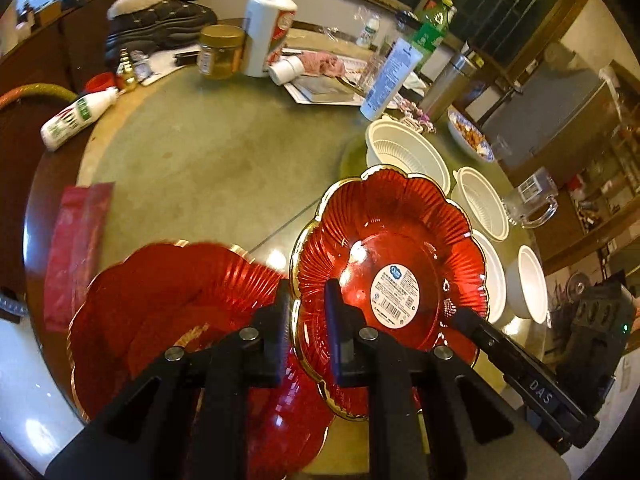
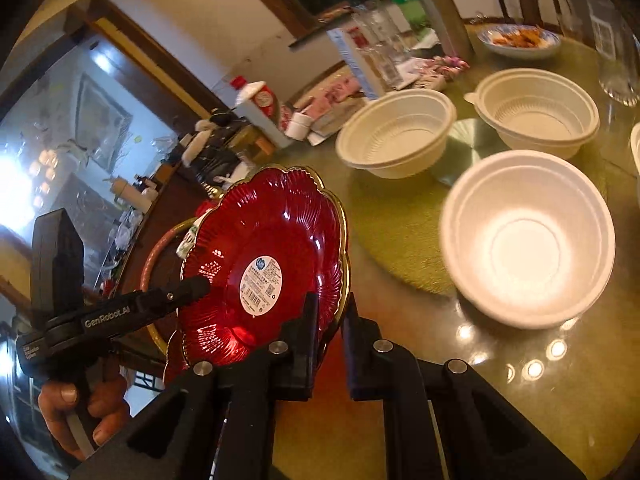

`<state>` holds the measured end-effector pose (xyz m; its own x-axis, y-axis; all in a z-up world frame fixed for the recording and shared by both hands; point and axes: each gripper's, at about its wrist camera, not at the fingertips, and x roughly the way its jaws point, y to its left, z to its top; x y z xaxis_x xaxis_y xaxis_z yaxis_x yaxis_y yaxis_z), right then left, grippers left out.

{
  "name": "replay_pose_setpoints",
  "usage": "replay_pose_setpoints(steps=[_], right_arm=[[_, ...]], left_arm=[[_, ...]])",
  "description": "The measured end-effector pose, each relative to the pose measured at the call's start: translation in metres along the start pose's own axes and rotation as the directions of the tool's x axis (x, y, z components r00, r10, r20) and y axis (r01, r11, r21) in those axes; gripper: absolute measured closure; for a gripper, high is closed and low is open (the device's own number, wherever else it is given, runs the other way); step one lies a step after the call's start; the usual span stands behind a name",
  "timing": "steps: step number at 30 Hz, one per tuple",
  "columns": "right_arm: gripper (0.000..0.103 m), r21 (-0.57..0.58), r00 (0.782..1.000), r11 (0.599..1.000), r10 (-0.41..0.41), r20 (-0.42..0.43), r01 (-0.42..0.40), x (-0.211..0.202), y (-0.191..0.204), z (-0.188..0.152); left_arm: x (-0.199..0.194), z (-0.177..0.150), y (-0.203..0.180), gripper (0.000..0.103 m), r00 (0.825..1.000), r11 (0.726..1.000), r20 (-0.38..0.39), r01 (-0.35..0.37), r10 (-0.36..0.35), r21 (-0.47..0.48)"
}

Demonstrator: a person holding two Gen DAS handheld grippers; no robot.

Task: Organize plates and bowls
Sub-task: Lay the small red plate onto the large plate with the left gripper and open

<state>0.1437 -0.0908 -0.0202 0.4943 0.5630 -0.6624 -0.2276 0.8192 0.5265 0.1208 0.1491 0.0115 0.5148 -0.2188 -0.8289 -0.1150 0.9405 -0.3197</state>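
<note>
A red scalloped plate (image 1: 392,240) with a gold rim and a round white sticker is held tilted above the table. My left gripper (image 1: 306,312) is shut on its near-left rim. In the right wrist view the same plate (image 2: 272,224) has its rim pinched in my right gripper (image 2: 330,316), which is also shut. The right gripper (image 1: 460,316) reaches in from the right in the left wrist view. A hand holds the left gripper (image 2: 198,286) at the plate's far edge. A second red plate (image 1: 160,300) lies lower left, blurred. Several white bowls (image 1: 404,152) (image 2: 528,236) stand beyond.
The round table (image 1: 220,160) carries a white bottle with a red cap (image 1: 268,28), a jar (image 1: 220,52), a lying white bottle (image 1: 76,116), a red packet (image 1: 76,248), a glass mug (image 1: 532,200) and a blue-patterned dish of food (image 2: 520,40).
</note>
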Motion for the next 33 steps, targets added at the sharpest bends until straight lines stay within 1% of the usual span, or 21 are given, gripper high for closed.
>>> replay_pose_setpoints(steps=[5, 8, 10, 14, 22, 28, 33], right_arm=[[0.092, -0.051, 1.0, 0.998, 0.021, -0.015, -0.022, -0.001, 0.026, -0.009], [0.093, -0.078, 0.999, 0.996, 0.033, -0.038, -0.036, 0.002, 0.038, -0.015], [0.093, -0.091, 0.998, 0.995, 0.038, -0.051, -0.043, 0.005, 0.046, -0.018], [0.093, -0.131, 0.996, 0.99, 0.041, -0.079, -0.051, 0.012, 0.066, -0.025], [0.094, -0.154, 0.988, 0.986, 0.048, -0.143, -0.07, 0.035, 0.087, -0.035], [0.094, -0.164, 0.984, 0.984, 0.045, -0.174, -0.074, 0.048, 0.097, -0.041], [0.094, -0.173, 0.98, 0.983, 0.034, -0.195, -0.069, 0.058, 0.102, -0.044]], left_arm=[[-0.021, -0.024, 0.026, 0.09, 0.999, 0.996, 0.027, 0.043, -0.041, -0.079], [-0.029, -0.037, 0.046, 0.09, 0.997, 0.988, 0.03, 0.077, -0.073, -0.137], [-0.034, -0.043, 0.055, 0.09, 0.996, 0.983, 0.037, 0.088, -0.083, -0.162], [-0.043, -0.055, 0.074, 0.09, 0.995, 0.976, 0.056, 0.09, -0.081, -0.198], [-0.057, -0.071, 0.099, 0.09, 0.994, 0.968, 0.082, 0.087, -0.069, -0.235], [-0.055, -0.079, 0.113, 0.09, 0.995, 0.964, 0.082, 0.077, -0.058, -0.256], [-0.047, -0.088, 0.123, 0.09, 0.997, 0.958, 0.067, 0.066, -0.049, -0.279]])
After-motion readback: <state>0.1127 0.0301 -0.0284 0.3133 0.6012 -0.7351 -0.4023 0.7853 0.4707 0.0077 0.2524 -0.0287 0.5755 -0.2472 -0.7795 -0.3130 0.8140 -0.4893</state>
